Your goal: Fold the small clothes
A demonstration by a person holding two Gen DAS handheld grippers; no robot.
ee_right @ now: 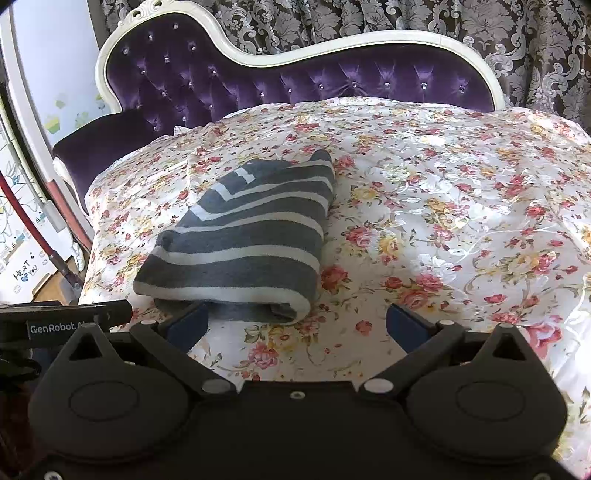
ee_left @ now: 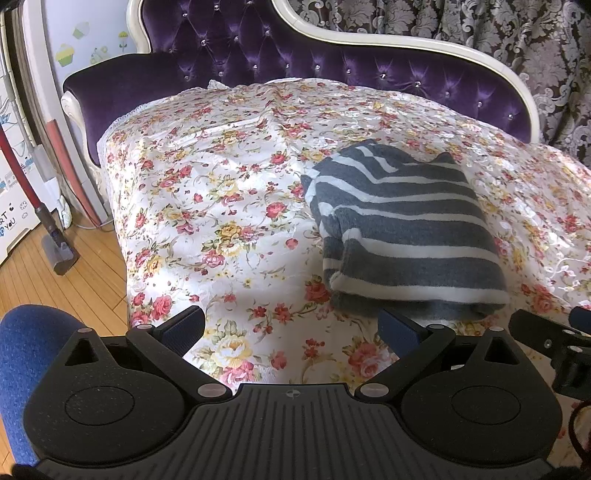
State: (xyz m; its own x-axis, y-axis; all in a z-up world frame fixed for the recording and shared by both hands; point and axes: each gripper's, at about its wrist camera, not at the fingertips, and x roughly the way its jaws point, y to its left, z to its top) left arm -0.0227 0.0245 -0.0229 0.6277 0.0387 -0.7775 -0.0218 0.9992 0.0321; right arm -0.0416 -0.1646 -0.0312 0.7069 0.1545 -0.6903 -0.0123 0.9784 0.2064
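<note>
Nearest in, both tools are hanging low over the floral bedspread (ee_left: 207, 206) with nothing in them. The left gripper (ee_left: 291, 328) is spreading its blue pads wide, just short of the striped garment's (ee_left: 402, 229) near edge and off to its left. The right gripper (ee_right: 295, 323) is gaping just as wide, its left pad right at the garment's near roll; whether it is touching the cloth I cannot tell.

Moving up, the grey-and-white striped garment is sitting as a compact, layered bundle in the middle of the bedspread, near edge rolled under, side layers stacked. By the look of it, the folding of this piece is all but done. Perhaps a last tidy or a move aside is remaining, and no other clothes are showing anywhere.

Its long axis is running from the grippers away toward the purple tufted headboard (ee_right: 295, 81), leaning slightly right in the right wrist view, with the narrower, peaked end pointing at the headboard. The stripes are crossing that axis.

Beyond the garment, bare bedspread is stretching to the headboard, patterned curtains (ee_right: 480, 22) hanging behind.
</note>
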